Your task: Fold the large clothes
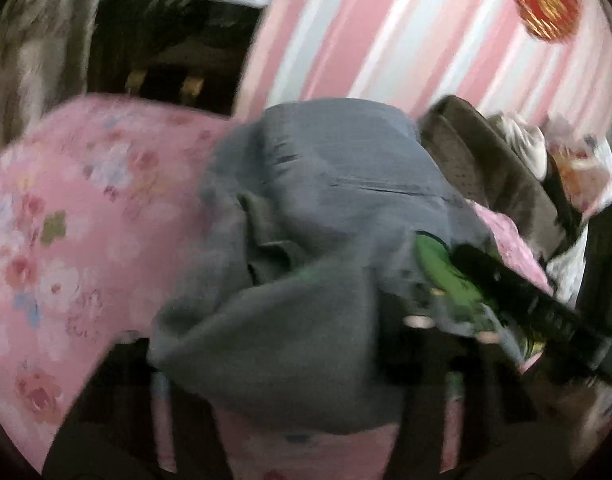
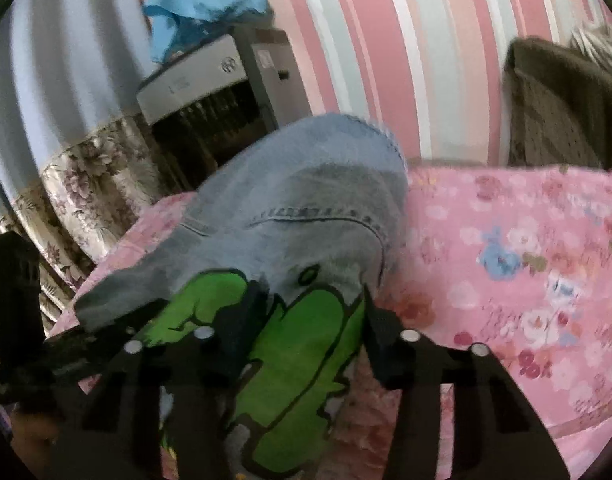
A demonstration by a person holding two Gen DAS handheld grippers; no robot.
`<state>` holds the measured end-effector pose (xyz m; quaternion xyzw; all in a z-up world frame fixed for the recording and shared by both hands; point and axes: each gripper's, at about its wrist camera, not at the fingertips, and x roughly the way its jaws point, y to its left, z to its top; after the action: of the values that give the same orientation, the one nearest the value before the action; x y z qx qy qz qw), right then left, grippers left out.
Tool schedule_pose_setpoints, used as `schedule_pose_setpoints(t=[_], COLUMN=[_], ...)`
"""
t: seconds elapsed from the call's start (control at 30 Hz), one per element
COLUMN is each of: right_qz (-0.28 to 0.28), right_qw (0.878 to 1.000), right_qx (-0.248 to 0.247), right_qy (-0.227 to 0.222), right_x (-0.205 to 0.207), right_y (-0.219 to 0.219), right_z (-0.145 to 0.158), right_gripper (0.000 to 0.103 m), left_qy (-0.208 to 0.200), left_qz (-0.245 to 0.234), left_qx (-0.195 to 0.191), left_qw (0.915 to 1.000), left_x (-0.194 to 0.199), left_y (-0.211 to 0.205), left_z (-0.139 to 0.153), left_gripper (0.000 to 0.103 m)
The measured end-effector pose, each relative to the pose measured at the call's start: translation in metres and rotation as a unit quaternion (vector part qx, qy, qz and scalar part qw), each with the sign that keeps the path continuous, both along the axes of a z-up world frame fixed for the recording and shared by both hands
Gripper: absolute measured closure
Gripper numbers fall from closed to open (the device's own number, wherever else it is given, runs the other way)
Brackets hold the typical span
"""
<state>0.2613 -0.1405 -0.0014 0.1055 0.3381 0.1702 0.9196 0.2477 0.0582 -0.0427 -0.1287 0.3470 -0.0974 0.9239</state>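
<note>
We see the jeans lying bunched on the pink floral sheet, their legs running away toward 12 o'clock in the right wrist view. Only this view shows the green print on the near part plainly: it fills the space between the two dark fingers of the right gripper. The fingers stand on either side of the printed cloth, at 9 and 3 o'clock of it, and seem to press it, so we read this claw as clamped on the jeans. At 10 o'clock a grey appliance stands against the striped wall with a blue cloth on top, and a flowered curtain hangs at 9 o'clock.

The left wrist view is blurred. Here the jeans rise as a grey-blue heap at centre, and a fold hangs over the left gripper, hiding most of its fingers; we cannot tell whether this claw is clamped or apart. This view alone shows the right gripper from outside, at 4 o'clock, beside a sliver of green. It also shows a red ornament on the wall at 1 o'clock and a brown cushion at 2 o'clock.
</note>
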Motion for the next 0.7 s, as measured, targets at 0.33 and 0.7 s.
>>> schedule_pose_setpoints(t=[0.33, 0.7], right_qz=[-0.02, -0.078], right_qw=[0.995, 0.983], right_qx=[-0.065, -0.166], right_qy=[-0.075, -0.021], right_x=[-0.016, -0.021], right_y=[-0.078, -0.216], right_z=[0.066, 0.013], right_gripper=[0.065, 0.051], left_qy=[-0.04, 0.004], left_qz=[-0.081, -0.075], left_qx=[-0.011, -0.012], left_qw=[0.9958, 0.9971], left_x=[0.013, 0.032], left_y=[-0.107, -0.243], left_z=[0.028, -0.007], left_gripper=[0.067, 0.037])
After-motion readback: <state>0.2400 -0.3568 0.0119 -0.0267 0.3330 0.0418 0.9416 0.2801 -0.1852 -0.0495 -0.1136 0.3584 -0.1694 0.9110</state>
